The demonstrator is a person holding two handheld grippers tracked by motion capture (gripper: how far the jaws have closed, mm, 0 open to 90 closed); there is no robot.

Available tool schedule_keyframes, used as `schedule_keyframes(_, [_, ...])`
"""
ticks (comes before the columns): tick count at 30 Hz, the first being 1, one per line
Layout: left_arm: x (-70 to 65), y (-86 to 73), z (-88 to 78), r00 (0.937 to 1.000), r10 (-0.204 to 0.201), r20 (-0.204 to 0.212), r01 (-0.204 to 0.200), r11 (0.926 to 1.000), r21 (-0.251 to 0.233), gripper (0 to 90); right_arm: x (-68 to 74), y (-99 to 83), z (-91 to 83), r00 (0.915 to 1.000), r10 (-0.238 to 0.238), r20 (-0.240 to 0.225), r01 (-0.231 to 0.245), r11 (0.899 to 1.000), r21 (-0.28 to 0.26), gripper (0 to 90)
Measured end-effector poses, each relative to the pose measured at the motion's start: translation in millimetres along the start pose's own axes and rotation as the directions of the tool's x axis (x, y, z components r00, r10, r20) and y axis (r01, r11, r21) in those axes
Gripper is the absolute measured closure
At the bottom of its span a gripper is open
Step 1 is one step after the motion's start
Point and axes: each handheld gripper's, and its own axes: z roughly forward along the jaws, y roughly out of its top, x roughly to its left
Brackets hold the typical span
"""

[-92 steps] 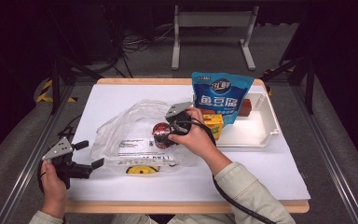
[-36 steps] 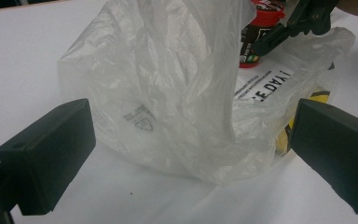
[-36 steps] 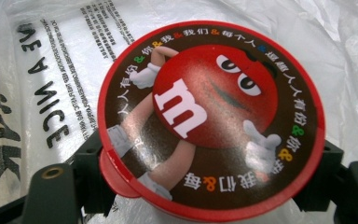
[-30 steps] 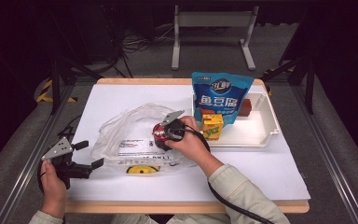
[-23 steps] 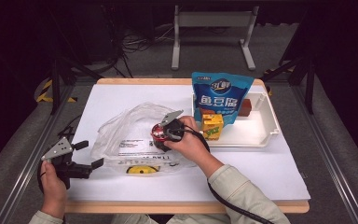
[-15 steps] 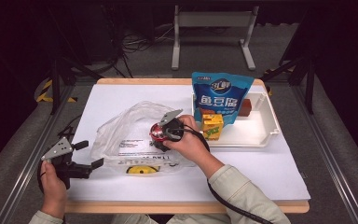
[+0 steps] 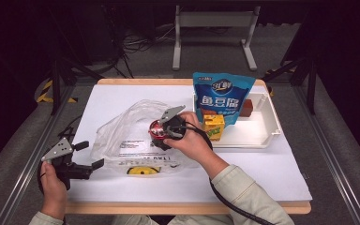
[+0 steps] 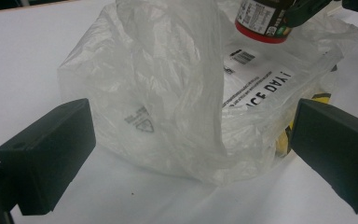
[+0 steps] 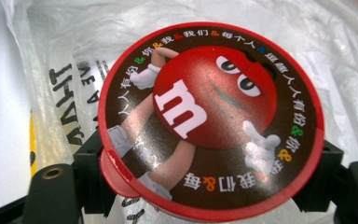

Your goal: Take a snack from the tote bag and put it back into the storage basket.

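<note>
Fingers of the right gripper [image 7: 161,136] clamp a red candy tub [image 9: 209,121] above the clear bag [image 7: 131,136], its lid hiding the pads. Left gripper [image 7: 86,157] sits wide open and empty at the bag's edge. Crumpled plastic blurs the bag's print; a blue pouch [image 7: 221,96] covers part of the tray [image 7: 269,136] on the surface [image 7: 262,173].
</note>
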Motion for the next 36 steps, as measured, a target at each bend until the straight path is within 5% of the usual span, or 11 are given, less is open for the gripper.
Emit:
schedule_keyframes(22, [-0.3,0.2,0.1,1.0,-0.001,0.0,0.001,1.0,0.002,0.6,5.2,17.2,-36.3,0.9991,-0.025,0.033,0.025,0.999,-0.027,25.3])
schedule_keyframes(36, [-0.4,0.3,0.3,1.0,0.002,0.0,-0.002,1.0,0.003,0.6,0.7,9.7,-57.3,0.9982,-0.009,0.059,0.011,0.999,-0.031,25.3])
